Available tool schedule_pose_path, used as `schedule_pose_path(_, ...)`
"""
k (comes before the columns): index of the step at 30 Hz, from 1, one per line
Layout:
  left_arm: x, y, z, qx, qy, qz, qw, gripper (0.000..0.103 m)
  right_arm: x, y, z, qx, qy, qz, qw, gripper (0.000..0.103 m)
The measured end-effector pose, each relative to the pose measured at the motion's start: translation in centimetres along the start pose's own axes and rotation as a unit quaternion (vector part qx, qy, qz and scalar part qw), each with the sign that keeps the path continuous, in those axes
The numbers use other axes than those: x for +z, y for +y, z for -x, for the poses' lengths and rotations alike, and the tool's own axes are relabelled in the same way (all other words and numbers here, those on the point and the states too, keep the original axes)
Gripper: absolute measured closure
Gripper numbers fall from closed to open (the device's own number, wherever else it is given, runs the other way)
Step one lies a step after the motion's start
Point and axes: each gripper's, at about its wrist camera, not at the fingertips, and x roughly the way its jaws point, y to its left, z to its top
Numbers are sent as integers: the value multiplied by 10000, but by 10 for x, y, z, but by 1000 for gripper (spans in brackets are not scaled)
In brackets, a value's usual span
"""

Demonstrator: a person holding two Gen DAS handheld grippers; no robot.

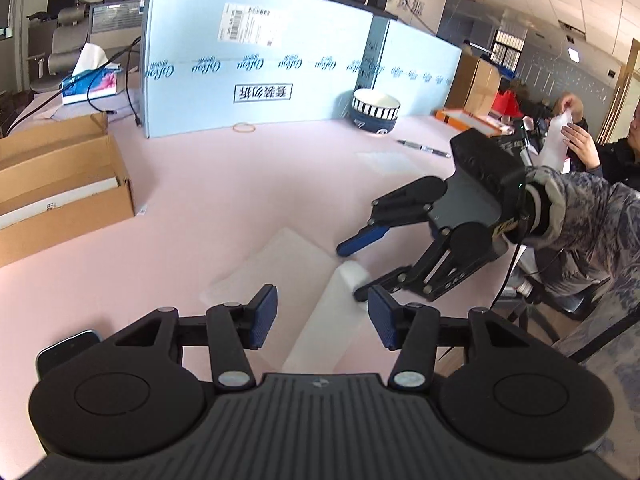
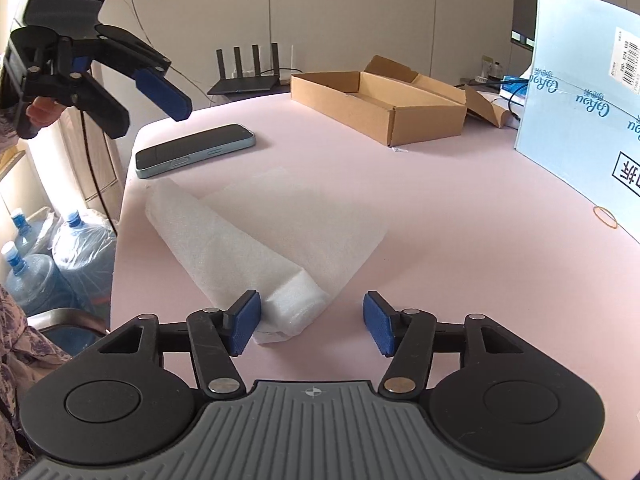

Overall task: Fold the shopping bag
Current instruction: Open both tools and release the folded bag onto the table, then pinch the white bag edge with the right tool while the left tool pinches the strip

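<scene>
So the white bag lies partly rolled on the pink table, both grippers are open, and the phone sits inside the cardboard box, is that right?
Not quite: the phone lies on the pink table beside the white bag, apart from the cardboard box, as the right wrist view shows. The left gripper and the right gripper are both open.

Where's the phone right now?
In the right wrist view the phone lies flat near the table's left edge, just beyond the bag's rolled far end.

Bright, even indoor light falls on the pink desk point(image 1: 240, 184), shadows soft and faint. Both fisheye views bend strongly at the edges; corners darken; focus stays fairly sharp.
</scene>
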Motion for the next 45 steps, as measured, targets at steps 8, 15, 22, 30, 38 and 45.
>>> schedule_pose_path(8,-20,-5,-59,-225,293,144,9992,58,0,13,0,-466,-89,404,9981,38)
schedule_pose_path(15,-26,12,-74,34,674,169,9976,66,-3,30,-1,-874,-242,1042,9904,38)
schedule_pose_path(22,-19,31,-79,-297,891,314,9951,68,-10,53,7,-1237,-459,1784,9751,40)
schedule_pose_path(30,-14,55,-83,-773,1120,734,9880,66,-40,98,20,-1769,-267,4273,8862,41)
schedule_pose_path(38,-7,53,-89,-834,1306,529,9865,66,-21,96,4,-1459,375,4739,8676,41)
schedule_pose_path(45,-3,53,-91,-944,1438,314,9846,66,-11,98,-7,-1305,710,5141,8448,41)
